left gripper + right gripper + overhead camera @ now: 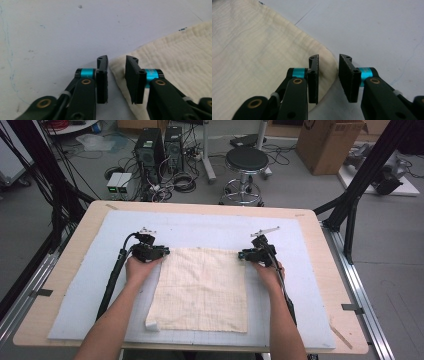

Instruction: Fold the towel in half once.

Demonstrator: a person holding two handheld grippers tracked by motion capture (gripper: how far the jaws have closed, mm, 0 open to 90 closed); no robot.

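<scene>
A cream cloth [202, 287] with a faint grid lies flat on the pale blue mat [90, 270]. My left gripper [165, 251] sits at the cloth's far left corner. In the left gripper view that gripper [117, 65] is open, its jaws straddling the cloth corner [117, 65] without pinching it. My right gripper [241, 254] sits at the far right corner. In the right gripper view it [329, 64] is open too, with the rounded cloth corner [329, 62] in the gap between its jaws. The cloth [249, 57] spreads left of that gripper.
The mat covers a wooden table [325, 270]. Beyond the table's far edge stand a black stool [246, 162], computer towers [150, 147] and a cardboard box [327, 142]. Black frame struts [357, 185] rise at the right. The cloth's near left corner [152, 324] is folded over.
</scene>
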